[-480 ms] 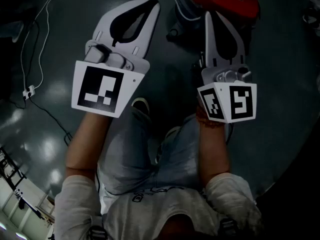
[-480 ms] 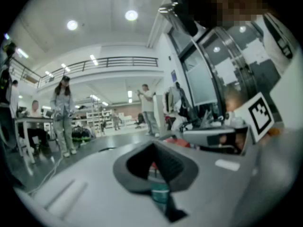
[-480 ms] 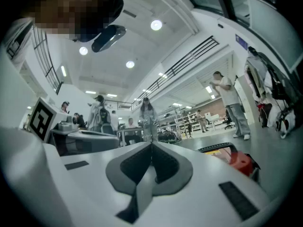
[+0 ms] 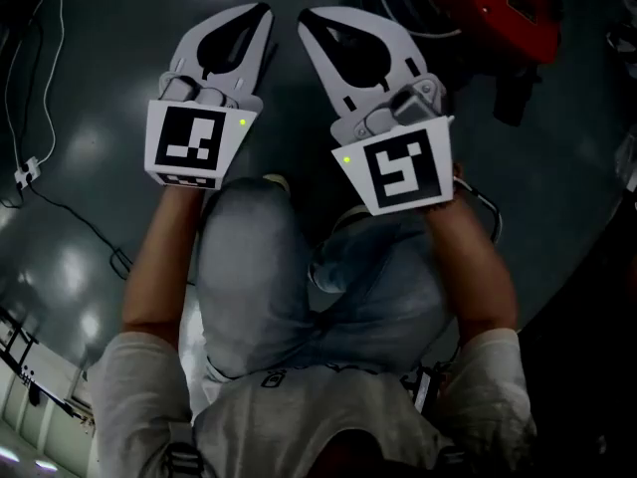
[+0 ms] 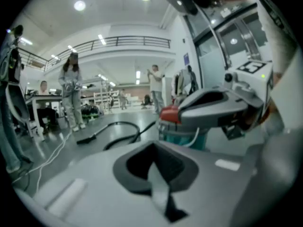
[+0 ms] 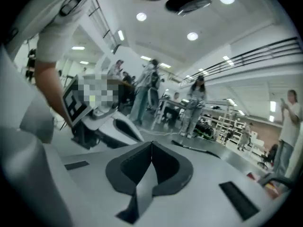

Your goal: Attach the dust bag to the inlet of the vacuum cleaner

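Left gripper [image 4: 261, 13] and right gripper [image 4: 305, 18] both fully closed, empty, held side by side near red vacuum cleaner [image 4: 493, 8].

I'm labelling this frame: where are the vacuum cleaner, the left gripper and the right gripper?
vacuum cleaner [image 4: 490, 10], head view, on its red top.
left gripper [image 4: 261, 11], head view, at its closed tips.
right gripper [image 4: 305, 16], head view, at its closed tips.

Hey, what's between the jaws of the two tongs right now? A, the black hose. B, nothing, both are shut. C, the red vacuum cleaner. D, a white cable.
B: the grey left tongs and right tongs each show jaws pressed together with nothing between; the red vacuum cleaner sits apart from both.
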### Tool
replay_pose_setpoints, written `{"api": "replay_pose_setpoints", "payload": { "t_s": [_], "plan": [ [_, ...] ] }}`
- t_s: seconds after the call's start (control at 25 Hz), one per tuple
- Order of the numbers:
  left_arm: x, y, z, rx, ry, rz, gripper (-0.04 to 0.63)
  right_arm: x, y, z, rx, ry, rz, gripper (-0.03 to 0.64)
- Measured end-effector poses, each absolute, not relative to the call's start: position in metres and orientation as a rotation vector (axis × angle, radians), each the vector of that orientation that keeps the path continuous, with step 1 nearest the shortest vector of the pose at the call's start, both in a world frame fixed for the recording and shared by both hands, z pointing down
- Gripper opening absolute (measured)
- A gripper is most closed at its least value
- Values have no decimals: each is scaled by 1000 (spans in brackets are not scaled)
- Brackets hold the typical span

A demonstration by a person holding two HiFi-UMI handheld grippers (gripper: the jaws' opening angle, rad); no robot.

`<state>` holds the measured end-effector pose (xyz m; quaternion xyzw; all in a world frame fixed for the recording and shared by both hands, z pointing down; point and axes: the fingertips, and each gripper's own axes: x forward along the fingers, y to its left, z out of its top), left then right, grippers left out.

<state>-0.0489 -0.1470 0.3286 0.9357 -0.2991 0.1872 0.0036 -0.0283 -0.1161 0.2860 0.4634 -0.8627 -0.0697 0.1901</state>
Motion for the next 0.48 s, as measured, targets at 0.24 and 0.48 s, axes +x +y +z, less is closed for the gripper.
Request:
{"api": "replay_pose_setpoints", "payload": {
  "t_s": [0.24, 0.48],
  "plan": [
    [-126, -122, 524, 2642, -945, 1038, 54, -87, -105, 496, 725, -2224, -176, 11],
    [-173, -62, 664, 2476, -774, 1430, 208, -129, -77, 630, 377, -2095, -198, 77]
  ]
}}
